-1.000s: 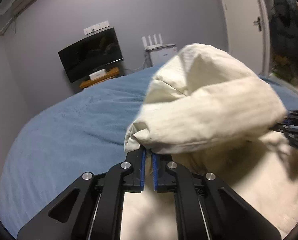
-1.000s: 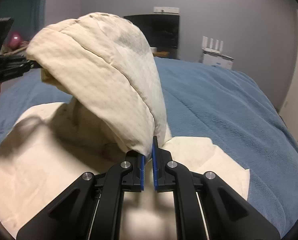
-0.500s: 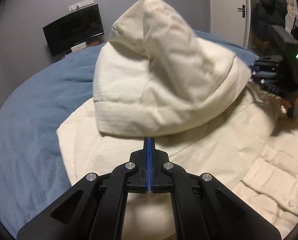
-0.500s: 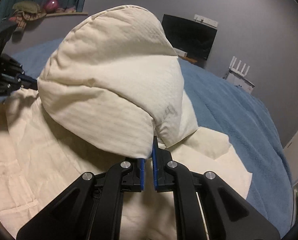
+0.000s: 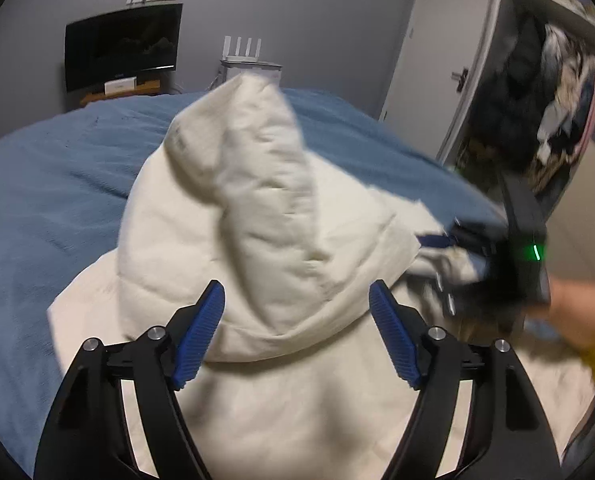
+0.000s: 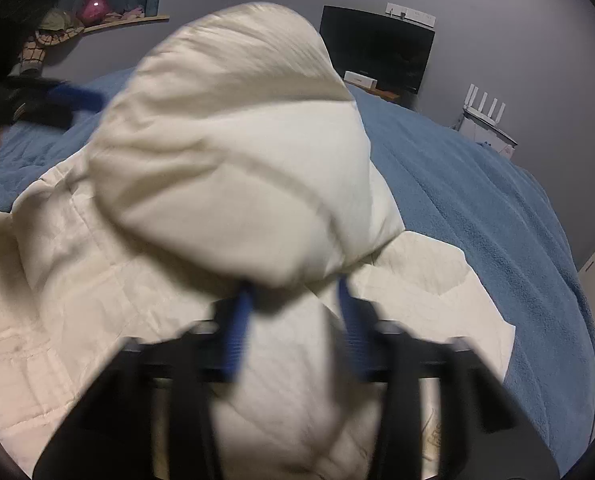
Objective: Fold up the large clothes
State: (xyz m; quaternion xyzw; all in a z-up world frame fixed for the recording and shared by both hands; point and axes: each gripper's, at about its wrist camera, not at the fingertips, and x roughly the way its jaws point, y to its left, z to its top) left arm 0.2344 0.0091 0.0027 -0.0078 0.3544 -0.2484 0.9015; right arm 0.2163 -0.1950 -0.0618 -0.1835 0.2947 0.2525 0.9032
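Writing unreadable; both tongs, left (image 5: 297, 312) and right (image 6: 293, 320), just opening, off jacket (image 5: 257, 220).

- No text, label, brand or number can be read in either view.
- Faint marks on the cream garment (image 6: 431, 438), lower right, are too blurred.

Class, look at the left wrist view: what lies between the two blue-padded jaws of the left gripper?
In the left wrist view, the folded-over edge of the cream quilted jacket lies between the left gripper's jaws, which have just been opening and stand clear of it.
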